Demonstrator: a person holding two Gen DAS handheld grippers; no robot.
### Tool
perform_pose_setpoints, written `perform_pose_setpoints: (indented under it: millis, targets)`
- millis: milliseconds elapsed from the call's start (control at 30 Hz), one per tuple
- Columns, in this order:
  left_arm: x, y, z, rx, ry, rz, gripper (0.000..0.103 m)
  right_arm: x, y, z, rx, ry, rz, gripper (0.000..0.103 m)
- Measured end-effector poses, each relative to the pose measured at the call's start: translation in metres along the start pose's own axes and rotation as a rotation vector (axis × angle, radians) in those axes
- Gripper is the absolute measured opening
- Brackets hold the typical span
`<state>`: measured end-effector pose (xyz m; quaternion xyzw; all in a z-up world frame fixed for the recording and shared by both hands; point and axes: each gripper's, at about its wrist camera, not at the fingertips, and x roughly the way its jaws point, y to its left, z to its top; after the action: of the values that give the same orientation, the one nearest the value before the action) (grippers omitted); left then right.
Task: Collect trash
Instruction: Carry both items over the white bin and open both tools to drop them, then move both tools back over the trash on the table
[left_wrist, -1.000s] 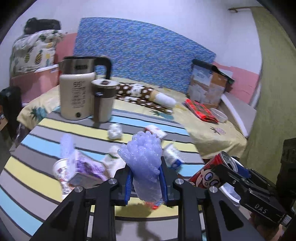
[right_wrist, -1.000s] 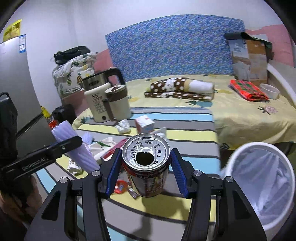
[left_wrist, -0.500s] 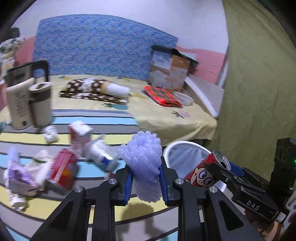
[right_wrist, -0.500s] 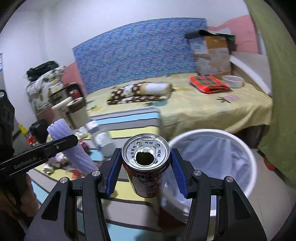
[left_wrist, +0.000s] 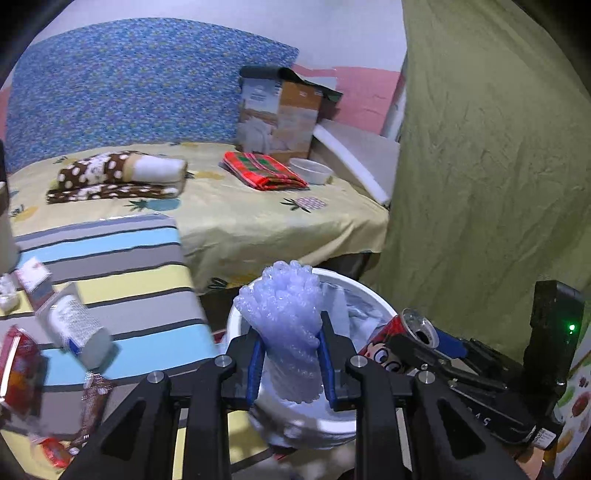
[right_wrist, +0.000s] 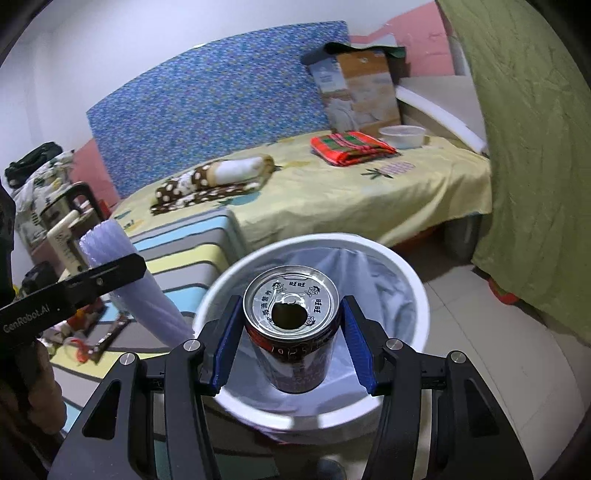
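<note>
2 grippers, both loaded. Left gripper (left_wrist: 290, 363), lower centre of the left wrist view: clamped on a roll of lilac bubble wrap (left_wrist: 286, 325), held upright in front of the white bin (left_wrist: 365, 293). Right gripper (right_wrist: 291, 345), lower centre of the right wrist view: clamped on an opened red drink can (right_wrist: 291, 332), top facing the camera, above the bin's liner. Bin: lined with a pale bag, on the floor beside the striped table (left_wrist: 122, 258). Table, left of frame: 1 white bottle (left_wrist: 75, 328) on its side, red wrappers, small carton. Background: bed with yellow sheet (left_wrist: 258, 218), cardboard box (left_wrist: 280, 118), green curtain (left_wrist: 491, 166) at right.
</note>
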<state>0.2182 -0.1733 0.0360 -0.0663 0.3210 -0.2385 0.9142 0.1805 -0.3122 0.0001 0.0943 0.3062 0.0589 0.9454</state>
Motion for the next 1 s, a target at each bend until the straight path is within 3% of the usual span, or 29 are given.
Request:
perform_pose_setpoints:
  millis: [267,367,433,700,1000]
  targets:
    - [0.046,-0.001,-0.008,0.009,0.08,-0.023,0.029,0.014,-0.022,-0.008,0.031,0.061,-0.02,0.055]
    - [0.058,0.0,-0.014,0.011,0.112,-0.018,0.037,0.016,-0.028,-0.011,0.05,0.08,-0.032,0.055]
    - [0.061,0.003,-0.017,0.003,0.12,-0.016,0.051,0.016,-0.03,-0.013,0.061,0.092,-0.033,0.056]
    - [0.051,0.011,-0.019,-0.019,0.11,0.007,0.053,0.004,-0.031,-0.011,0.061,0.064,-0.054,0.056]
    - [0.005,0.017,-0.025,-0.018,0.059,0.049,0.053,-0.015,-0.013,-0.012,0.052,0.038,-0.019,0.056]
